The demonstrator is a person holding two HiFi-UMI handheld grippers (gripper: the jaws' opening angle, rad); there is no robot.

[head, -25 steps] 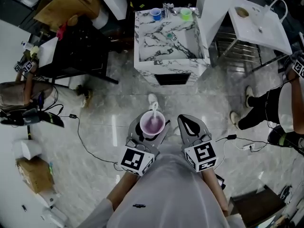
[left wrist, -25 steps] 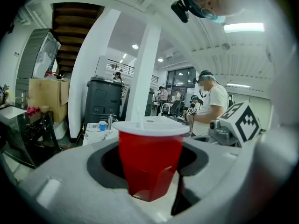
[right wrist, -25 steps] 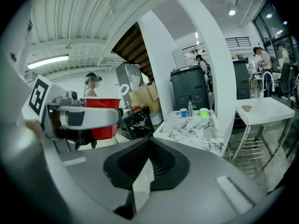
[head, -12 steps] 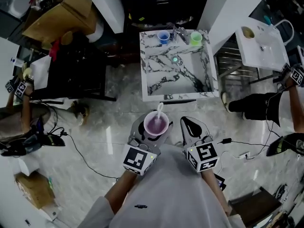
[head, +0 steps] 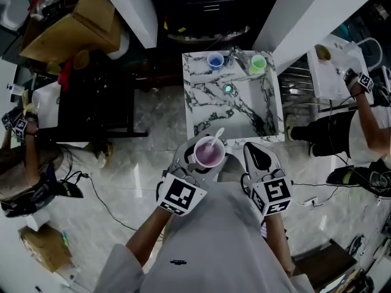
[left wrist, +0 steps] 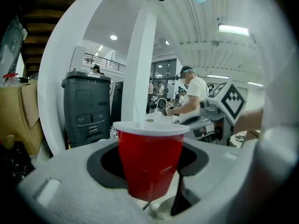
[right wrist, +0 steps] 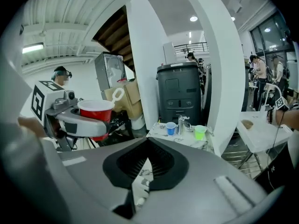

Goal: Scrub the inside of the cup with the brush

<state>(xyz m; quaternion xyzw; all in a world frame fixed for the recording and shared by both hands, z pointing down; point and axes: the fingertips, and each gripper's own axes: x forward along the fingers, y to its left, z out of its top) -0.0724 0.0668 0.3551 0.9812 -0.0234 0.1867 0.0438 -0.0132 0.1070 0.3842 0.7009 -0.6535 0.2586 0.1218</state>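
Note:
My left gripper (head: 206, 159) is shut on a red cup (head: 209, 151) with a white rim, held upright in front of the person's chest. A white brush (head: 217, 134) stands inside the cup, its handle leaning out over the far rim. In the left gripper view the cup (left wrist: 149, 157) fills the gap between the grey jaws. My right gripper (head: 252, 149) hovers just right of the cup, jaws nearly together and nothing between them. The right gripper view shows its jaws meeting at the tips (right wrist: 145, 143), with the cup (right wrist: 95, 111) and brush handle (right wrist: 115, 95) off to the left.
A marble sink counter (head: 204, 112) stands just ahead, with a small blue cup (head: 215, 60), a green cup (head: 258, 63) and a faucet (head: 235, 55) at its back. White pillars flank it. Another person (head: 342, 133) stands at the right, cables lie across the floor, and cardboard boxes (head: 67, 23) sit at the left.
The person has moved toward the marble counter, so it lies much closer to both grippers. The brush handle has swung from leaning far-left to far-right in the cup.

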